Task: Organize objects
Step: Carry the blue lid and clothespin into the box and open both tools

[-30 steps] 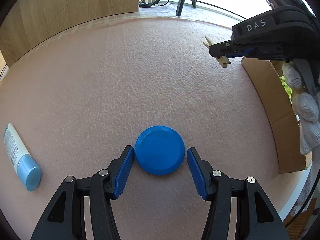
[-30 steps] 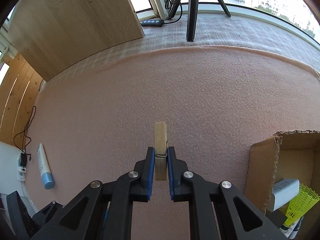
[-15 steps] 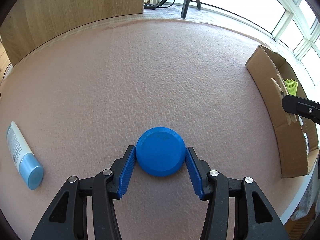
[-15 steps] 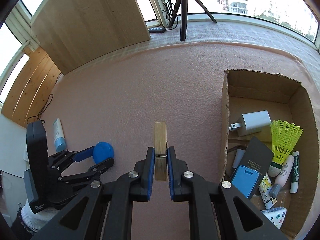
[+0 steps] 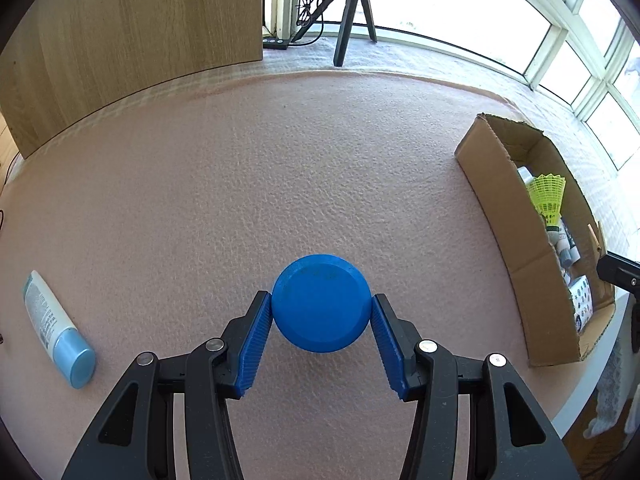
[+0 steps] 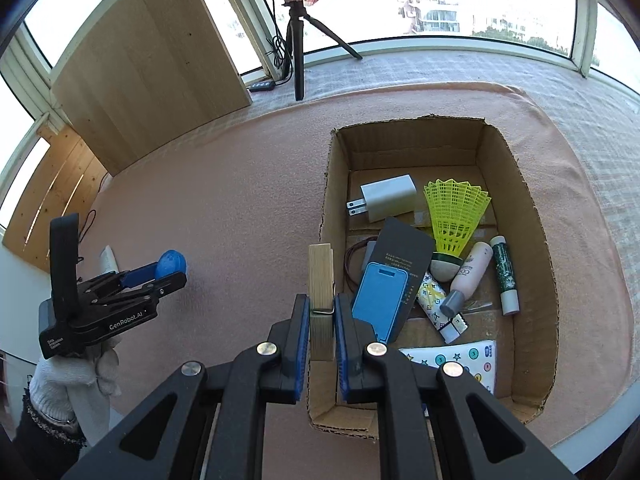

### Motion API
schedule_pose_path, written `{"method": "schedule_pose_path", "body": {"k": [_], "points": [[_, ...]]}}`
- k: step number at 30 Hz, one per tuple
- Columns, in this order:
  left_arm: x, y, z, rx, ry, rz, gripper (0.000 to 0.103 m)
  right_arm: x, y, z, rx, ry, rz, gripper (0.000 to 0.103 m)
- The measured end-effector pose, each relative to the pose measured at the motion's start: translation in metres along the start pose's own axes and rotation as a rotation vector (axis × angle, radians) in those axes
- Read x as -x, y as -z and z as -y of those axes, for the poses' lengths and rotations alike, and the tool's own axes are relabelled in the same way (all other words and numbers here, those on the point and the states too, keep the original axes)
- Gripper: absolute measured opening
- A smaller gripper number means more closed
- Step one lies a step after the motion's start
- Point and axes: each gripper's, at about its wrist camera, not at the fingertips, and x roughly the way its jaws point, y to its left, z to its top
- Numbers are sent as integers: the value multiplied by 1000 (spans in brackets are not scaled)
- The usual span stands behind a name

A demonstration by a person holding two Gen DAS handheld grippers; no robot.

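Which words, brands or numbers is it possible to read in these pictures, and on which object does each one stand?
"GenRobot.AI": side of the left gripper.
"Data Acquisition System": small print on the same gripper's body, barely legible.
"3": in circles on the starred card in the cardboard box.
"CO...": start of a word on the pink bottle, the rest hidden.
Too small to read: print on the black packet, the green tube, the blue-capped tube.
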Motion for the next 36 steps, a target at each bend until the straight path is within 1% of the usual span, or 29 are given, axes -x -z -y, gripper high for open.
{"method": "schedule_pose_path", "body": {"k": [6, 9, 15, 20, 30, 36], "points": [[20, -22, 44, -84, 47, 50, 54, 21, 12, 26, -33, 55, 31, 11], [29, -30, 73, -126, 76, 65, 54, 28, 15, 38, -49, 76, 40, 11], [33, -46, 125, -200, 121, 87, 54, 42, 20, 56, -70, 109, 62, 11], [33, -57, 160, -251, 151, 97, 54, 46, 20, 67, -83, 119, 67, 11], [16, -89, 213, -317, 176, 95, 54, 41, 15, 79, -93, 118, 72, 11], [8, -99, 234, -340, 176, 93, 54, 36, 12, 83, -92, 117, 69, 11]]}}
